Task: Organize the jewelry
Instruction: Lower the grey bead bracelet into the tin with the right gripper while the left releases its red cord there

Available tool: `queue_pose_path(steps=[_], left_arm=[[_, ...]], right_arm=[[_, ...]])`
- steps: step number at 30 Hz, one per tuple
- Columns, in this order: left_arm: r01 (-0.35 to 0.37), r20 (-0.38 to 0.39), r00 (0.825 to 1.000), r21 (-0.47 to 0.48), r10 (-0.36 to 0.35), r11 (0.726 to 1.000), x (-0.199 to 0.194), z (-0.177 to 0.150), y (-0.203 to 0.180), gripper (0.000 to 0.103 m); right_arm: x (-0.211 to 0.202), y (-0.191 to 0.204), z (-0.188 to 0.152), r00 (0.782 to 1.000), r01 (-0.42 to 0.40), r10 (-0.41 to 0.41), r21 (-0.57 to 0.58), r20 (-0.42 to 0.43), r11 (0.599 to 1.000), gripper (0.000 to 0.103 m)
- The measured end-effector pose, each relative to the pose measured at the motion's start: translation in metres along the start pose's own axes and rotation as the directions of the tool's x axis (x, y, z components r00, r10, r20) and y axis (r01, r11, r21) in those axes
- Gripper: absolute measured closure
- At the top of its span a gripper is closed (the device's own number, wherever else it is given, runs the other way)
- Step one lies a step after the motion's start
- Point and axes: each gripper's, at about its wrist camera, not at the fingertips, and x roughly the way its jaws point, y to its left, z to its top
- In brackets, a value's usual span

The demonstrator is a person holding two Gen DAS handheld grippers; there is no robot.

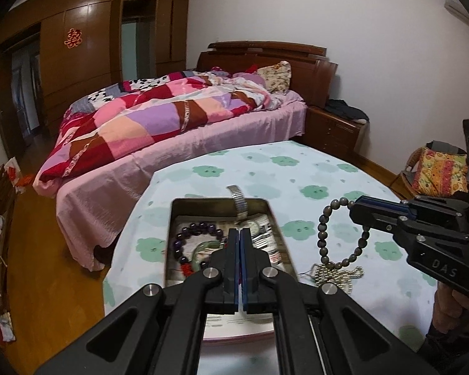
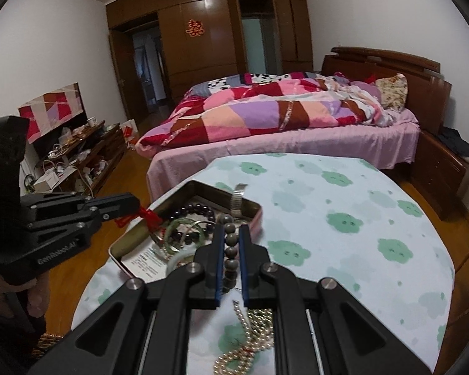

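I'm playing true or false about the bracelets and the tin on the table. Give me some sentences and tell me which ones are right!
1. The right gripper is shut on a grey-brown bead bracelet. True.
2. The dark purple bead bracelet lies on the bed. False: it lies inside the open rectangular metal tin.
3. The left gripper pinches a red knotted cord. True.
4. The stretchy silver watch band lies flat on the tablecloth. False: it stands up out of the tin.
5. The string of small gold beads lies on the cloud-print tablecloth, outside the tin. True.
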Motion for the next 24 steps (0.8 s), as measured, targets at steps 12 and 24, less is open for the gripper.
queue_pose_path(steps=[12,24], left_arm=[[-0.032,-0.038,0.999,-0.044,0.030,0.999,0.010,-0.011,0.023,0.103],[-0.052,-0.090,0.995,-0.047,0.048,0.998,0.027,-0.024,0.029,0.103]], right_arm=[[0.023,0.029,0.002,0.998,-0.047,0.044,-0.057,-0.042,0.997,0.092],[0.047,0.039,-0.007,0.993,-0.064,0.056,-0.073,-0.105,0.995,0.092]])
